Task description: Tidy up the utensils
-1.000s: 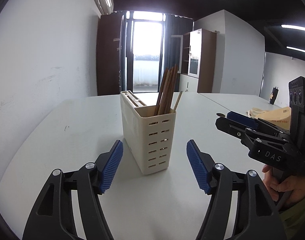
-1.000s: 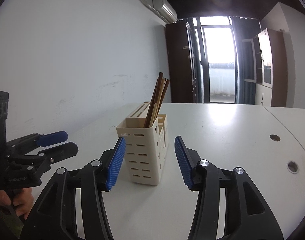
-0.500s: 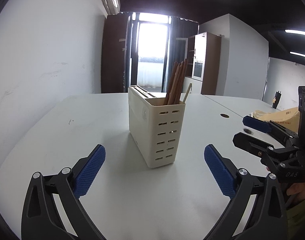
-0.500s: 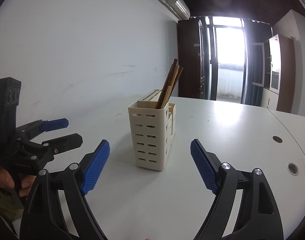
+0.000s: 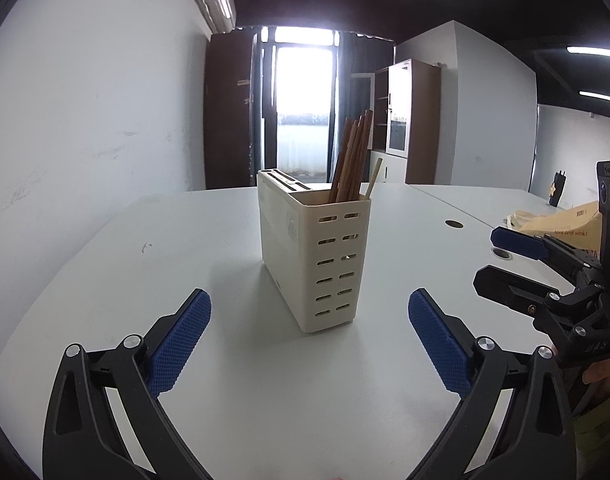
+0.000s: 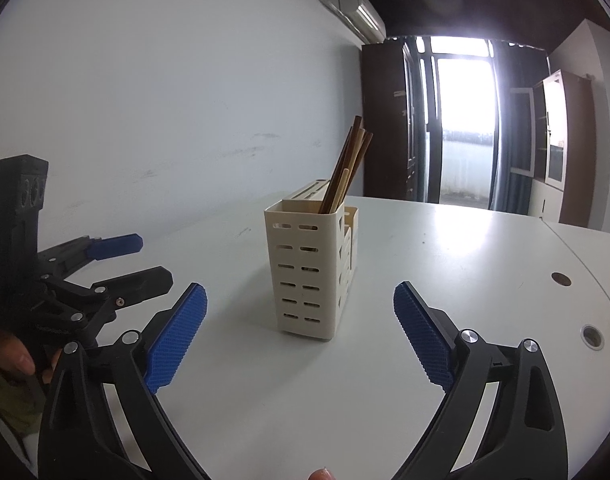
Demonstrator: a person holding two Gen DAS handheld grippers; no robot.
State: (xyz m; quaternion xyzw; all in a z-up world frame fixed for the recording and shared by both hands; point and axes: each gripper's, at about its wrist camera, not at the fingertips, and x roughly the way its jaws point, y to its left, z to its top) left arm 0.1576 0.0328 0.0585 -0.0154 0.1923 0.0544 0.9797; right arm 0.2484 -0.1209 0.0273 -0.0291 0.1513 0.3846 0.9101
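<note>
- The cream utensil holder (image 5: 315, 256), with brown chopsticks (image 5: 351, 160) upright in it, stands on the white table (image 5: 145, 280).
- The left gripper (image 5: 309, 344) is spread wide and empty.
- The right gripper (image 6: 301, 340) is empty, its jaws opening.
- Only the left wrist view shows the yellow bag (image 5: 561, 220).
- Only the right wrist view shows the holder's stepped side compartments (image 6: 350, 240).

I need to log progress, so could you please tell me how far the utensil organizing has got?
Done: the chopsticks stand in the cream holder. In hand: nothing; the left gripper is open and empty, and the right gripper has jaws opening with nothing between them. Left: no loose utensils show on the table.
</note>
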